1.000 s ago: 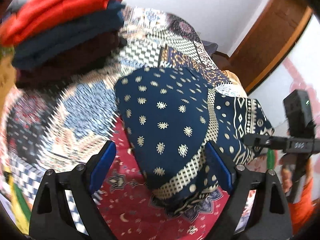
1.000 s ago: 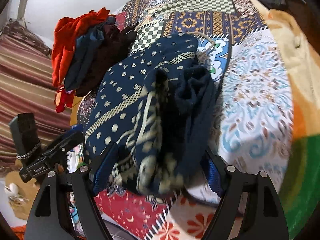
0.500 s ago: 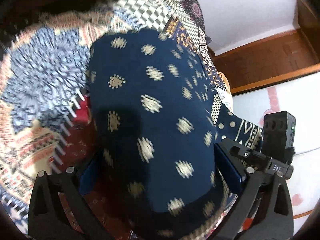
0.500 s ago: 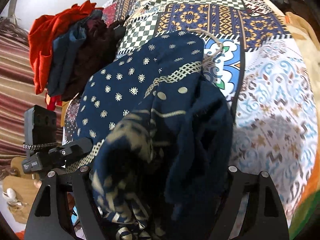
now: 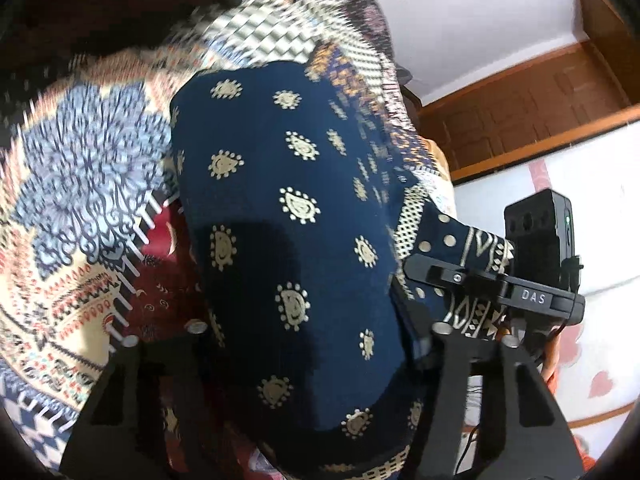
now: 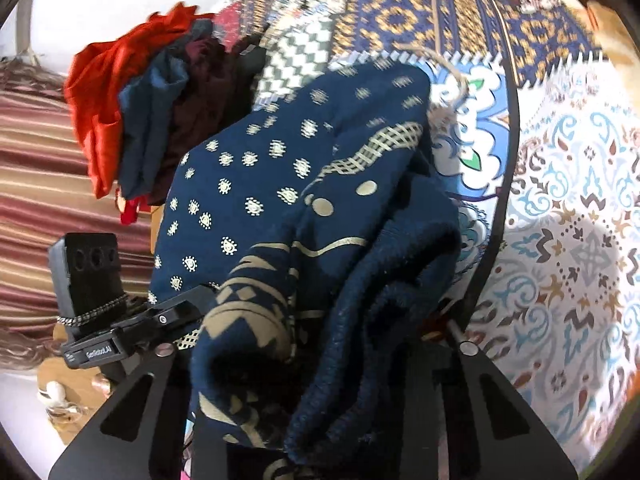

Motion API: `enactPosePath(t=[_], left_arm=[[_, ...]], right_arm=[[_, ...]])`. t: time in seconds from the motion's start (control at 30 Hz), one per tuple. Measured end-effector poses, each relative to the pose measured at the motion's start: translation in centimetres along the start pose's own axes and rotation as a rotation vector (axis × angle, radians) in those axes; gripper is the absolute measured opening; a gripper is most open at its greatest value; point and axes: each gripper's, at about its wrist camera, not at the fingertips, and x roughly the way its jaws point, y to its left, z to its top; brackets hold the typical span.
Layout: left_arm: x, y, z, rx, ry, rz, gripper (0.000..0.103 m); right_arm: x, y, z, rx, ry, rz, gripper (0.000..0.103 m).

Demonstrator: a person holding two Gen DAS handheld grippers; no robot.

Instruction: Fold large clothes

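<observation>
A folded navy garment [image 5: 288, 216] with cream dot motifs and a patterned border fills the left wrist view, lifted off the patchwork bedspread [image 5: 84, 184]. My left gripper [image 5: 312, 340] is shut on one end of it; the cloth hides the fingertips. In the right wrist view the same navy garment [image 6: 280, 184] bunches thickly between the jaws of my right gripper [image 6: 320, 360], which is shut on its other end. Each gripper shows in the other's view: the right one [image 5: 500, 288] in the left wrist view, the left one [image 6: 132, 332] in the right wrist view.
A stack of folded clothes, red, blue and maroon [image 6: 152, 92], sits on the bedspread [image 6: 560, 200] beyond the garment. A striped fabric [image 6: 36, 184] lies to the left. A wooden door frame [image 5: 532, 120] and white wall stand behind the bed.
Both grippers closed in on the ends of the navy garment and took hold of it. The garment now sits deeper between the jaws and fills more of both views.
</observation>
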Motion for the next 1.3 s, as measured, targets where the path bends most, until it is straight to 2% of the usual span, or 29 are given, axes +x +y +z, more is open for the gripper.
enactPosePath(t=[0.2, 0.37, 0.43, 0.6, 0.77, 0.87, 0.97, 1.03, 1.17, 1.2, 1.27, 1.3], left_arm=[[-5.1, -3.8, 0.6, 0.076, -0.078, -0.015, 0.051], [-11.8, -8.4, 2.2, 0.170, -0.193, -0.015, 0.049], [-15.1, -10.8, 3.6, 0.227, -0.264, -0.006, 0.049], [-22.6, -13.9, 7.5, 0.301, -0.401, -0.022, 0.049], [-28.9, -13.9, 12.2, 0.323, -0.516, -0.040, 0.049], [-31.6, -11.7, 14.7, 0.313, -0.558, -0.031, 0.049], [-32.5, -8.5, 17.6, 0.282, -0.573, -0.019, 0.049], [-32.2, -4.5, 18.9, 0.245, -0.562, 0.006, 0.050], [-29.4, 3.0, 21.8, 0.149, -0.506, 0.102, 0.053], [-28.1, 5.9, 22.4, 0.093, -0.474, 0.129, 0.054], [-26.3, 9.6, 23.0, 0.022, -0.428, 0.141, 0.057], [-25.2, 11.9, 22.9, -0.014, -0.407, 0.141, 0.062]], right_arm=[[-4.6, 5.4, 0.6, -0.094, -0.109, 0.032, 0.022], [-9.2, 10.8, 2.5, -0.176, -0.245, 0.064, 0.022], [-11.2, 13.4, 3.6, -0.211, -0.309, 0.079, 0.022], [-14.3, 19.6, 7.0, -0.293, -0.431, 0.108, 0.022], [-14.3, 25.9, 11.5, -0.381, -0.493, 0.108, 0.022], [-11.9, 28.2, 14.4, -0.405, -0.493, 0.124, 0.022], [-8.2, 29.1, 17.1, -0.390, -0.455, 0.141, 0.022], [-4.8, 29.1, 18.6, -0.378, -0.407, 0.130, 0.022], [4.2, 27.9, 21.2, -0.346, -0.262, 0.069, 0.024], [6.4, 27.0, 21.7, -0.331, -0.222, 0.049, 0.025], [9.1, 25.0, 22.1, -0.297, -0.191, 0.056, 0.030], [9.8, 24.1, 22.1, -0.280, -0.184, 0.075, 0.035]])
